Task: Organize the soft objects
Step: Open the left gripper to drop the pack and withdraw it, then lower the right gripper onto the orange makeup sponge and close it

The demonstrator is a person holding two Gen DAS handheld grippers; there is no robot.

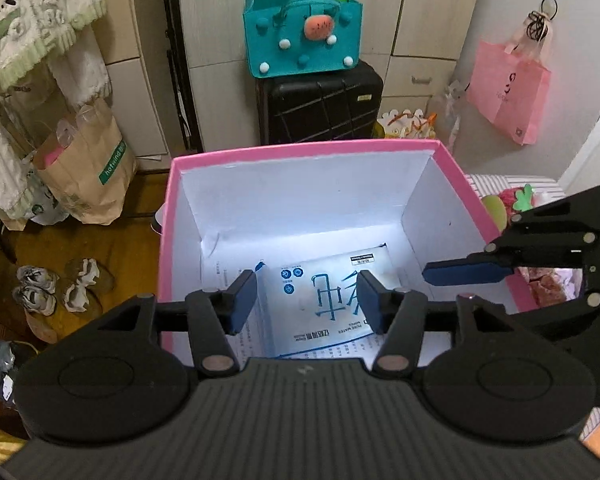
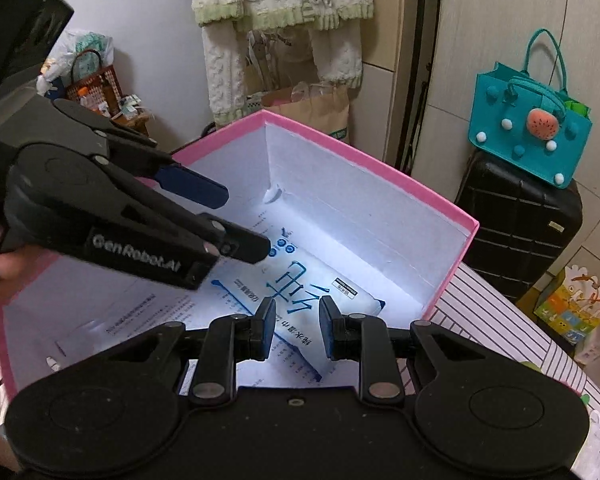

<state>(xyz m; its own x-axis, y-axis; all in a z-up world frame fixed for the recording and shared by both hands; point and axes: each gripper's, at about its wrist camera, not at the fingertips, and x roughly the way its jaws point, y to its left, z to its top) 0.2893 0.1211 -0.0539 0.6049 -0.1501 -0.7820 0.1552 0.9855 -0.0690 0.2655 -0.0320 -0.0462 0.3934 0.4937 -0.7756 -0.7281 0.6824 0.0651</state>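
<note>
Wipes pack [image 1: 324,300] lies in the pink box [image 1: 304,147]; your left gripper [image 1: 306,300] fingers are half open, empty. Right gripper [image 2: 297,326] fingers sit nearly closed, holding nothing. Next, lift out and fetch another soft item.

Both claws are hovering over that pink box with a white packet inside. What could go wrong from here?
1. The left gripper is open above the wipes packet, and the right gripper hangs close beside it over the pink box; the two could bump in that tight space.
2. The packet lies flat on loose printed paper, so a pinch might catch the paper too.
3. A push on the box's thin wall might shift it.
</note>
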